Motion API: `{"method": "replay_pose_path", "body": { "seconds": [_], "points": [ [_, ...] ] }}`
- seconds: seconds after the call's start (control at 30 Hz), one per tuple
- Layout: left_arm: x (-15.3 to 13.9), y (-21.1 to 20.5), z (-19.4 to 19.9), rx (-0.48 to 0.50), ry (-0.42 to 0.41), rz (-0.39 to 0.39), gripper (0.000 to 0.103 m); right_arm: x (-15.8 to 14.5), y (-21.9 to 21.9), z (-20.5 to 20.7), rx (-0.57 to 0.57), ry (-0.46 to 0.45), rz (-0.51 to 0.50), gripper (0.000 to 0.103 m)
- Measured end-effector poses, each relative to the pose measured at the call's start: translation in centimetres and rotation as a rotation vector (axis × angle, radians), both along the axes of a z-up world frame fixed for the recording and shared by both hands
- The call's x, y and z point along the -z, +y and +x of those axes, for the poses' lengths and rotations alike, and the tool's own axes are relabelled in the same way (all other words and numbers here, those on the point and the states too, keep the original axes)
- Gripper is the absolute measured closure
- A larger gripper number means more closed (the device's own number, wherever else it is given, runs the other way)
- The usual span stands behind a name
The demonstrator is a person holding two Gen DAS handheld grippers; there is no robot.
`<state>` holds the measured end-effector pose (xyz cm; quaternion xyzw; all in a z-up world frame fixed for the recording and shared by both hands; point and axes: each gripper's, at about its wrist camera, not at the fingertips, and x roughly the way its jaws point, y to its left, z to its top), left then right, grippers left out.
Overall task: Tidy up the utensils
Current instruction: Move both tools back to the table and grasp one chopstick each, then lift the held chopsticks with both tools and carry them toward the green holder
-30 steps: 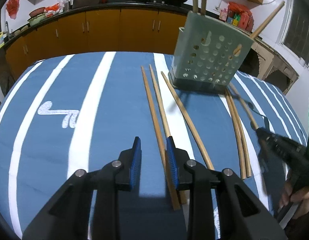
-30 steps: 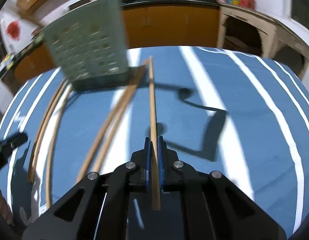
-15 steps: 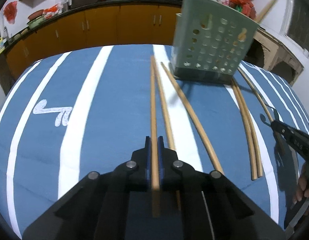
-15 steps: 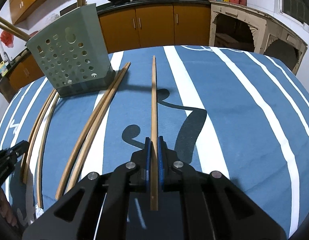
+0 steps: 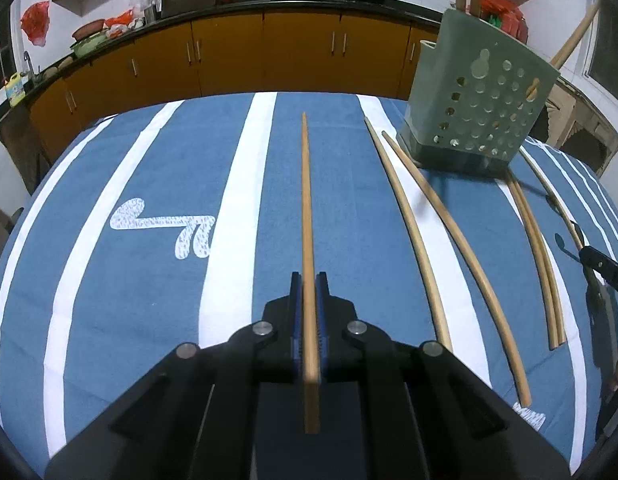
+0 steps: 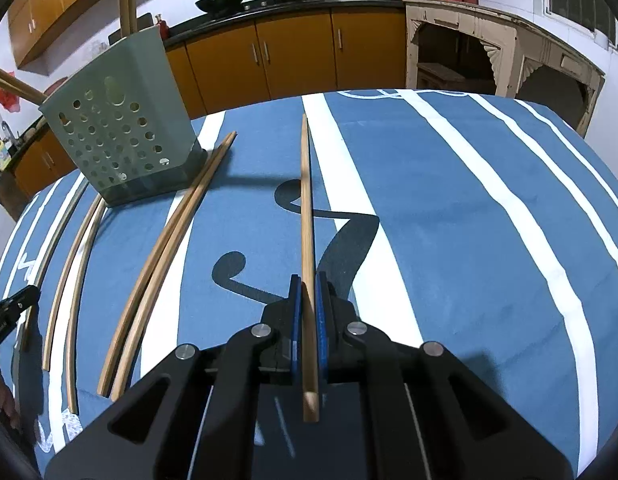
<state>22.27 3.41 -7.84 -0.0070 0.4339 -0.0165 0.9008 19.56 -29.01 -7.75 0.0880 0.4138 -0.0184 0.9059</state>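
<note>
Lying across the whole field: blue cloth with white stripes point(image 5: 149, 280), covering the table. Sitting on it toward the far edge: pale green perforated utensil holder point(image 5: 481, 112), upright, already carrying several chopsticks that are leaning out of its top; tops of those sticks being cut off by the frame.

Left gripper point(image 5: 309, 312): jaws drawn together, clamping one wooden chopstick point(image 5: 306, 216) between the blue pads point(image 5: 295, 320). Stick running straight away from the camera along the finger axis, thin tip pointing at the far cabinets, butt end projecting back over the gripper body. Appearing lifted off the cloth, though height hard to judge.

Right gripper point(image 6: 308, 312): jaws likewise closed, pinching a second chopstick point(image 6: 305, 208), same forward heading, casting a dark shadow on the cloth below.

Loose chopsticks lying on the cloth, long axes running roughly near-to-far:
- pair point(image 5: 425, 240) just left of the holder's base, splaying apart toward the near end
- pair point(image 5: 541, 264) touching side by side, to the holder's right
- single stick point(image 5: 549, 192) further right, near end hidden behind the other gripper's tip.

Fisheye bending these into curves; true straightness not determinable. Holder's contents mostly obscured by its wall.
</note>
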Motion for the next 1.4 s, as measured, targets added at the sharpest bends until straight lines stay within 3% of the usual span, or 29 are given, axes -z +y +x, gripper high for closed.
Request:
{"method": "replay_pose_path", "body": {
  "seconds": [0.83, 1.0, 1.4],
  "points": [
    [0.1, -0.3, -0.5, 0.001, 0.003, 0.006, 0.095, 0.1, -0.6, -1.4, -0.013, -0.006, 0.023, 0.095],
    [-0.1, -0.4, -1.5, 0.023, 0.02, -0.004, 0.095, -1.2, -1.0, -2.5, -0.011, -0.055, 0.039, 0.095],
    [-5.8, -0.5, -3.7, 0.049, -0.113, -0.013, 0.095, -6.5, -2.3, -3.9, 0.011, -0.205, 0.055, 0.095]
  ]
}}
